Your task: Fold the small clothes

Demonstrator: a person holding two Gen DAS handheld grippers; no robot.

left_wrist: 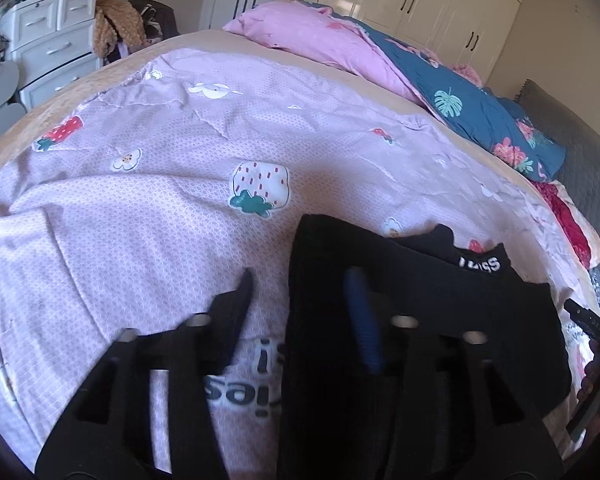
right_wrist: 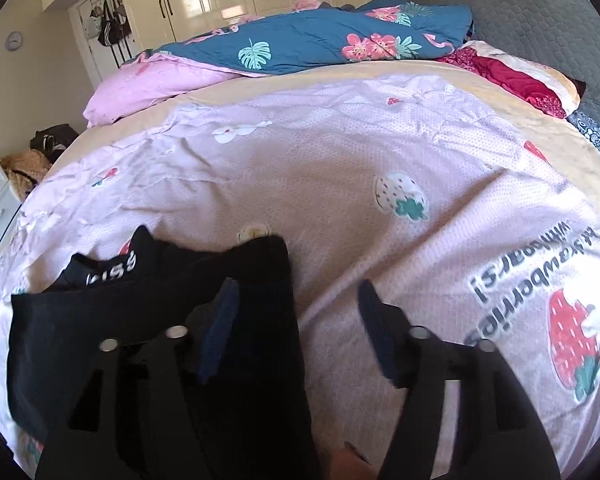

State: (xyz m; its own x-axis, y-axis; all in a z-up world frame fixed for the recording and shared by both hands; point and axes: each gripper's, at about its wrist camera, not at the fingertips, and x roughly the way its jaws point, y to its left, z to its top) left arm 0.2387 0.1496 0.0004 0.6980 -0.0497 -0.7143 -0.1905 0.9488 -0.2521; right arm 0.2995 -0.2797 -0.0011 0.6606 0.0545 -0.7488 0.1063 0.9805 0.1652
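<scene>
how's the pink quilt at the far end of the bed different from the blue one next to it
The pink quilt is plain, pale pink; the blue quilt is dark teal, printed with leaves and pink flowers. The pink quilt sits nearer the doorway side of the room; the blue quilt runs toward the grey headboard. Where they meet, blue lies over pink. Both are rumpled and bunched along the bed's far edge.

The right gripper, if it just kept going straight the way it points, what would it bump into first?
Probably the pink strawberry-print bedspread. The right gripper is open and angled down at the bed; the black folded garment lies under its left finger only, so the middle line seems to land on bare bedspread. Depth is uncertain.
</scene>
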